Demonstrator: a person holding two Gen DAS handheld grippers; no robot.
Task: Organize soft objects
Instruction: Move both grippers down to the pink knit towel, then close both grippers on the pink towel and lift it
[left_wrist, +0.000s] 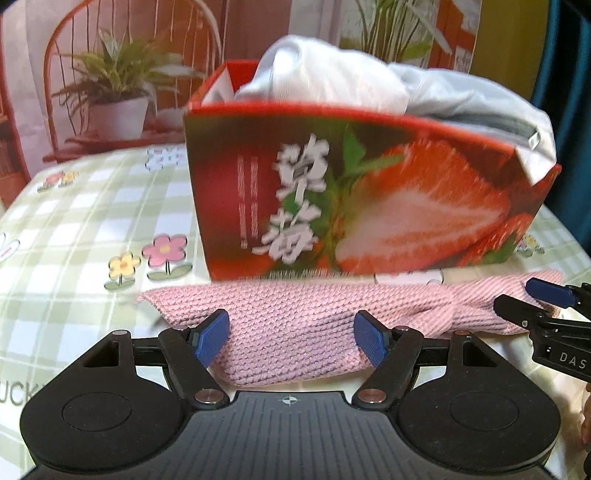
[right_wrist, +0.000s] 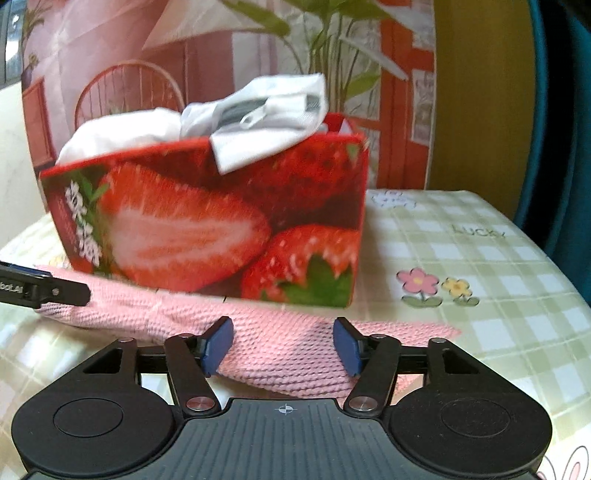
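A pink knitted cloth (left_wrist: 295, 328) is laid flat on the checked surface (left_wrist: 74, 229), just before a strawberry box (left_wrist: 351, 192) stuffed with white garments (left_wrist: 332, 77). Both the left hand-held gripper (left_wrist: 291, 336) and the right hand-held gripper (right_wrist: 284, 345) are held wide open over the cloth, nothing being grasped.

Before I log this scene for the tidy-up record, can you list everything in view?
box: one, red with strawberry print, on the table behind the knit.
white clothes: a bundle, count unclear, white and pale grey, stuffed in the box and spilling over its rim.
knit: one, pink, lying flat on the table in front of the box.
tablecloth: one, green and white check with flowers, covering the table.
backdrop: one, printed with plants and a chair, behind the table.
left hand-held gripper: one, black with blue pads, open over the knit's left part.
right hand-held gripper: one, same colours, open over the knit's right part.
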